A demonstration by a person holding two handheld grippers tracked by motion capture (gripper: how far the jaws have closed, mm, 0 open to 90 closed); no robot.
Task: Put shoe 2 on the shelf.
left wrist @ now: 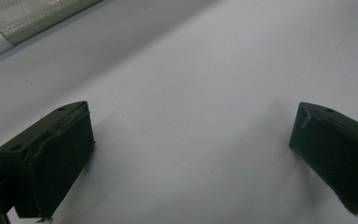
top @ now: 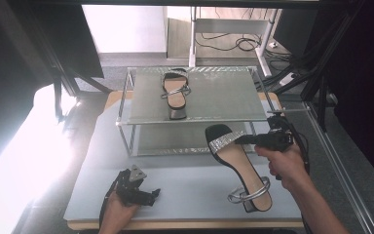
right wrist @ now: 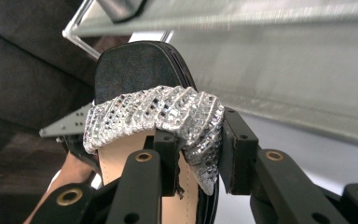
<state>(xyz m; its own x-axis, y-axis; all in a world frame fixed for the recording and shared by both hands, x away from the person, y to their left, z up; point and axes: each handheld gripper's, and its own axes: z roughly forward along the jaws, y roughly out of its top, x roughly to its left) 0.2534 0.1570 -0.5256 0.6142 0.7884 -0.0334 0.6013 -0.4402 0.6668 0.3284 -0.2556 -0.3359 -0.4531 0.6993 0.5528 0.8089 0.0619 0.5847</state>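
A black sandal point(top: 238, 165) with a tan insole, a rhinestone toe strap point(top: 226, 141) and a silver ankle strap hangs tilted above the grey table point(top: 185, 190), toe toward the rack. My right gripper point(top: 247, 140) is shut on the strap's right end. In the right gripper view the jaws of the right gripper point(right wrist: 198, 140) pinch the rhinestone strap point(right wrist: 154, 116), with the black toe point(right wrist: 135, 70) beyond them. The matching sandal point(top: 175, 92) lies on the rack's top shelf point(top: 224, 97). At the table's front left my left gripper point(top: 153, 195) rests open. In its own view the left gripper point(left wrist: 191, 116) has bare table between its jaws.
The two-tier metal rack has a lower shelf point(top: 170, 139) under the top one, and its front rail point(top: 190, 121) is close to the held sandal's toe. Dark frame bars point(top: 316, 78) stand at the right. Bright glare point(top: 34, 146) covers the left side.
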